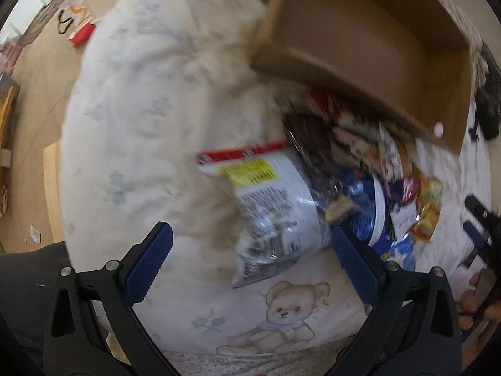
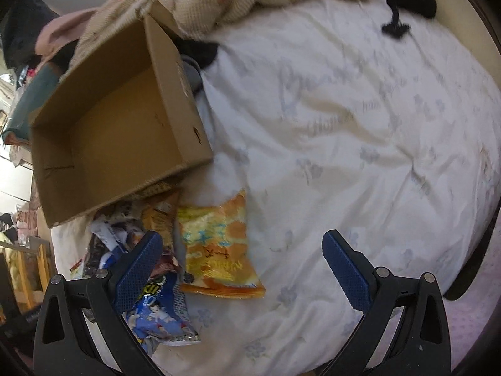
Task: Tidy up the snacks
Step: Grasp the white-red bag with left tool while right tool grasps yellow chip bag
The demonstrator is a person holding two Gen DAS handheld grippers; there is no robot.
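One cardboard box (image 2: pixel 119 131) lies tipped at upper left, snack packets (image 2: pixel 216 250) heaped below it on the bedspread (image 2: pixel 360 125). Left gripper (image 1: pixel 250 266) and right gripper (image 2: pixel 241 263) both gape, holding nothing.

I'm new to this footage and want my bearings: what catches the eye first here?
An empty cardboard box sits tipped on the white bedding, with a heap of snack packets spilled at its open edge. Brightest is the orange-yellow packet on the heap's right side. Both the left gripper and right gripper hang open, holding nothing.
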